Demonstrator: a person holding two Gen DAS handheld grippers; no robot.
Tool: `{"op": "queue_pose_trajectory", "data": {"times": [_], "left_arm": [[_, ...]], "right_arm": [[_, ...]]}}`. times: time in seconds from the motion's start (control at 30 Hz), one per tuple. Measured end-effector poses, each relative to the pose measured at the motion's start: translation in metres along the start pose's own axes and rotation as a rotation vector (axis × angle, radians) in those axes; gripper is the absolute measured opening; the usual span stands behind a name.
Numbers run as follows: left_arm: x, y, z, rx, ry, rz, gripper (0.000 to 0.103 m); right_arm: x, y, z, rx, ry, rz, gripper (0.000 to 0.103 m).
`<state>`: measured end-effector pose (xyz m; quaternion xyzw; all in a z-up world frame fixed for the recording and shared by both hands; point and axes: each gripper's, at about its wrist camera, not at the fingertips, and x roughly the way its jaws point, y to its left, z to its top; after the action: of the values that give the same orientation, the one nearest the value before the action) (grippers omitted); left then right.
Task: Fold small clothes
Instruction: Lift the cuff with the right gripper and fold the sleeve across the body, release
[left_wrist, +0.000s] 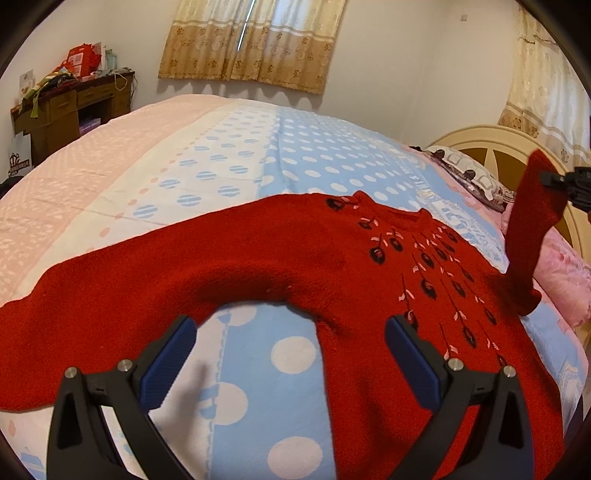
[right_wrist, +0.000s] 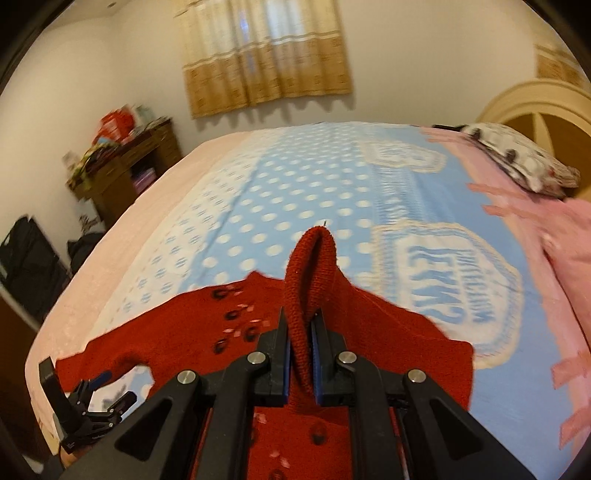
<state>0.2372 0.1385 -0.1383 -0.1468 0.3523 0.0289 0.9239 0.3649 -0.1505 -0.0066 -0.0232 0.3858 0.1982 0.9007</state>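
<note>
Nearest the left wrist camera, the left gripper (left_wrist: 291, 336) spreads its black angular fingers wide, their ribbed blue pads (left_wrist: 168, 365) holding nothing, poised over the gap between sleeve and body of a red knit sweater (left_wrist: 295, 254). The sweater lies flat, front up, on the bedspread (left_wrist: 295, 162), a soft cloth of blue with white polka dots, a white band with striped blue dots and a textured pink edge. Its fuzzy wool carries embroidered dark buds on thin stems with pale pink leaf flecks, fanning down from the round neckline. One sleeve stretches flat to the left; the other sleeve (left_wrist: 532, 221) rises off the bed at the right, pulled up towards the right gripper (left_wrist: 565, 184), seen only as a black tip at the frame edge. Beyond are a patterned pillow (left_wrist: 469, 170), a cream arched headboard (left_wrist: 491, 147), gold-patterned curtains (left_wrist: 255, 40) and a cluttered brown desk (left_wrist: 74, 107).

In the right wrist view, blurred, the right gripper (right_wrist: 302, 354) has its fingers pressed closed on the ribbed cuff of that raised sleeve (right_wrist: 310, 273), which stands folded in a loop between the blue pads. This view alone shows the clamp itself, large mirrored blue lettering in a white scalloped badge on the bedspread (right_wrist: 369, 221), and the left gripper (right_wrist: 107, 391) low at the left, fingers apart near the sweater's edge.
</note>
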Motion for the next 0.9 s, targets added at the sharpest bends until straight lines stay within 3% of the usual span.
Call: {"op": "queue_pose_trajectory", "data": {"times": [0.37, 0.6, 0.67, 0.73, 0.9], "left_arm": [[-0.012, 0.012, -0.001, 0.008, 0.027, -0.022, 0.103], [-0.015, 0.003, 0.006, 0.053, 0.056, -0.030, 0.103], [-0.012, -0.003, 0.006, 0.075, 0.075, -0.028, 0.103], [-0.010, -0.013, 0.006, 0.113, 0.088, -0.041, 0.103], [0.002, -0.039, 0.012, 0.181, 0.116, -0.063, 0.102]], "right_arm": [[0.084, 0.092, -0.034, -0.113, 0.096, 0.126, 0.008], [0.137, 0.111, -0.074, -0.109, 0.181, 0.173, 0.009], [0.138, 0.108, -0.085, -0.137, 0.205, 0.135, 0.019], [0.130, 0.100, -0.096, -0.186, 0.206, 0.076, 0.059], [0.101, 0.065, -0.117, -0.232, 0.180, -0.068, 0.061]]}}
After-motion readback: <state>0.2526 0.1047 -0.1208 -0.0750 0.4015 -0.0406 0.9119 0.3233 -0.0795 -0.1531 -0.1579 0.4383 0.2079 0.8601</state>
